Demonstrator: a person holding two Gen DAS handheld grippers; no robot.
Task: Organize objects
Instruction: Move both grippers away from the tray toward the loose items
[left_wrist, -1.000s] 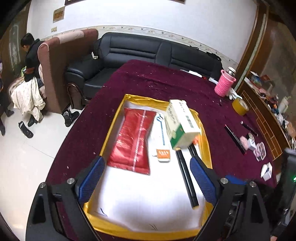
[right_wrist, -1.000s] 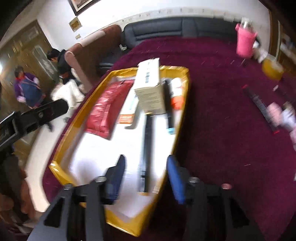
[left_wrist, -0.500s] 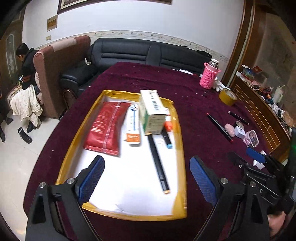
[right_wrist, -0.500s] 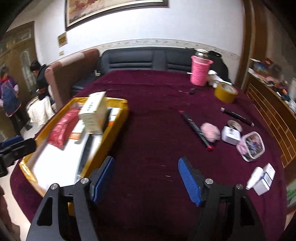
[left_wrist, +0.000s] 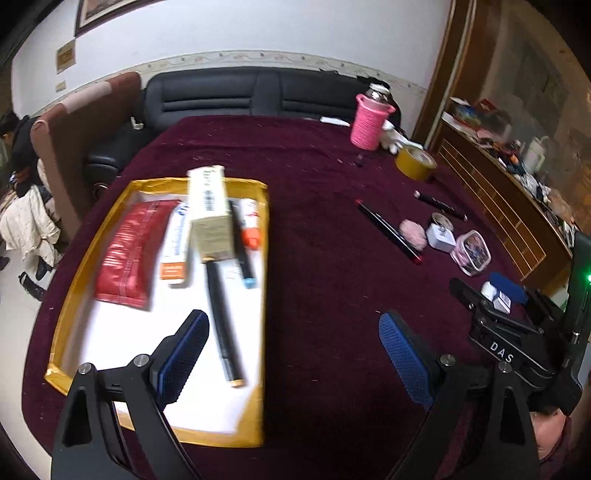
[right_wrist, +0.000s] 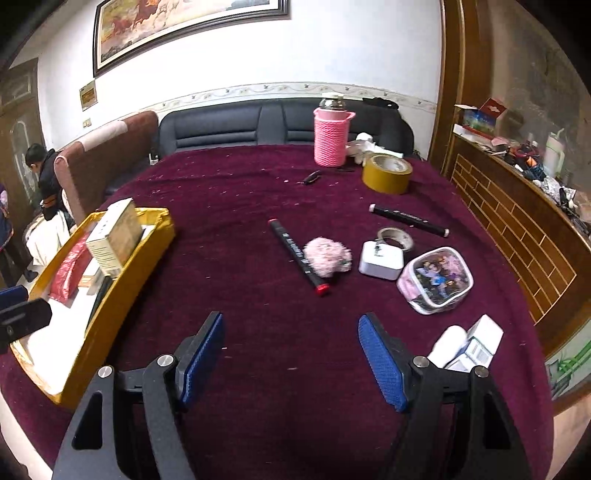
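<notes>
A gold-rimmed white tray (left_wrist: 264, 229) (right_wrist: 122, 295) holds a red pouch (left_wrist: 129, 251), a cream box (left_wrist: 208, 214) (right_wrist: 114, 236), tubes and a black marker (left_wrist: 221, 317). Loose on the maroon cloth lie a red-capped black marker (right_wrist: 297, 256), a pink pompom (right_wrist: 327, 254), a white square box (right_wrist: 382, 260), a clear pouch (right_wrist: 437, 278) and another black marker (right_wrist: 408, 219). My left gripper (left_wrist: 291, 354) is open and empty over the tray's right rim. My right gripper (right_wrist: 290, 358) is open and empty, above the cloth in front of the loose things.
A pink-sleeved bottle (right_wrist: 330, 134), a yellow tape roll (right_wrist: 387, 173) and a small tape ring (right_wrist: 395, 238) stand farther back. White small boxes (right_wrist: 469, 345) lie near the right edge. A black sofa (right_wrist: 258, 123) and a wooden sideboard (right_wrist: 517, 221) border the table.
Both grippers have swung right, away from the tray. The right gripper, earlier over the black marker in the tray, has opened wide and now faces the loose things on the cloth.
</notes>
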